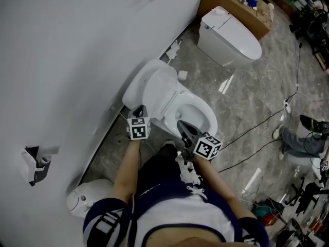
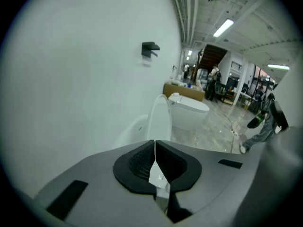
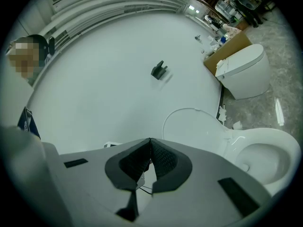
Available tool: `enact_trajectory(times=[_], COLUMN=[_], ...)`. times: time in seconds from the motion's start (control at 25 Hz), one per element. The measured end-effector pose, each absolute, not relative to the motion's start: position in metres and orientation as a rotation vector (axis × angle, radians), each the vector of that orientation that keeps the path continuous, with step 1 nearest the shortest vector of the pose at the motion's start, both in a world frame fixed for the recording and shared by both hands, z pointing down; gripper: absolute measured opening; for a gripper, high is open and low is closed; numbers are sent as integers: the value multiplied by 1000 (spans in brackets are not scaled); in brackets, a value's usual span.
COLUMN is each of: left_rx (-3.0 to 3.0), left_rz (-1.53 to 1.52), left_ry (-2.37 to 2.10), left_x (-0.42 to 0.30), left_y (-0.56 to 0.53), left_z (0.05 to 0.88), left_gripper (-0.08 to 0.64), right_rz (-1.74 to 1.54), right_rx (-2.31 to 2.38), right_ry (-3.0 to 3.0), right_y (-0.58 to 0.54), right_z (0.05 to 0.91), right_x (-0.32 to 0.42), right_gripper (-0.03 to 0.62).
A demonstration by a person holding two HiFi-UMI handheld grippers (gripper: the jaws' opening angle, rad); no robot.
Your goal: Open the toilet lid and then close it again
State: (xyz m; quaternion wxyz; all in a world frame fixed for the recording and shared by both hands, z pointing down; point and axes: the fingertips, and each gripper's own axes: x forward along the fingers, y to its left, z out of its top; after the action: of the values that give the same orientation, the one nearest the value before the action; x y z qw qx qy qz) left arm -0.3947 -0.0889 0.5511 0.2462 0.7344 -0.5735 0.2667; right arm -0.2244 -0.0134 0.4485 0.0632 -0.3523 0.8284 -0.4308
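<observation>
Left gripper [image 1: 138, 110] [image 2: 155, 144] has its jaws together, tips meeting, with nothing between them. In the head view it sits just beside the near edge of the raised white oval toilet lid [image 1: 157, 92]; whether it touches the lid I cannot tell. Right gripper [image 1: 181, 124] [image 3: 150, 142] is likewise closed and empty, hanging over the near rim of the white ceramic toilet bowl [image 1: 198, 115].

The lid stands open. It is swung up from its hinge at the back of the bowl and leans toward the plain white wall [image 1: 67, 60]. Its long axis runs upward from the hinge, and its inner face looks out over the bowl toward the room. The left gripper view shows the lid [image 2: 161, 117] edge-on, a thin upright curve. The right gripper view shows the lid [image 3: 194, 126] as a broad oval against the wall, with the open bowl [image 3: 265, 157] to its right. The toilet's own long axis runs from the wall out over the grey marble-patterned floor [image 1: 247, 96].

Farther along the wall stands a second white toilet with its lid down [image 1: 229, 35], beside a brown cardboard box [image 1: 236, 9]. A small black wall fitting [image 2: 150, 48] [image 3: 159, 70] is mounted above.
</observation>
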Motion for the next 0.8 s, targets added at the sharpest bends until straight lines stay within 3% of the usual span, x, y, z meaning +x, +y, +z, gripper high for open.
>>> enact_trajectory(times=[0.36, 0.8], left_rx=[2115, 2265], left_rz=[353, 457], left_ry=[-1430, -1340], left_x=[-347, -320], left_y=[-50, -39], left_z=[515, 499], left_gripper=[8, 6], right_rz=[-1327, -1319], right_rx=[-1043, -1071], right_ry=[2455, 2466], right_y=[-5, 2], right_z=[441, 443], right_x=[-230, -231], right_gripper=[9, 9])
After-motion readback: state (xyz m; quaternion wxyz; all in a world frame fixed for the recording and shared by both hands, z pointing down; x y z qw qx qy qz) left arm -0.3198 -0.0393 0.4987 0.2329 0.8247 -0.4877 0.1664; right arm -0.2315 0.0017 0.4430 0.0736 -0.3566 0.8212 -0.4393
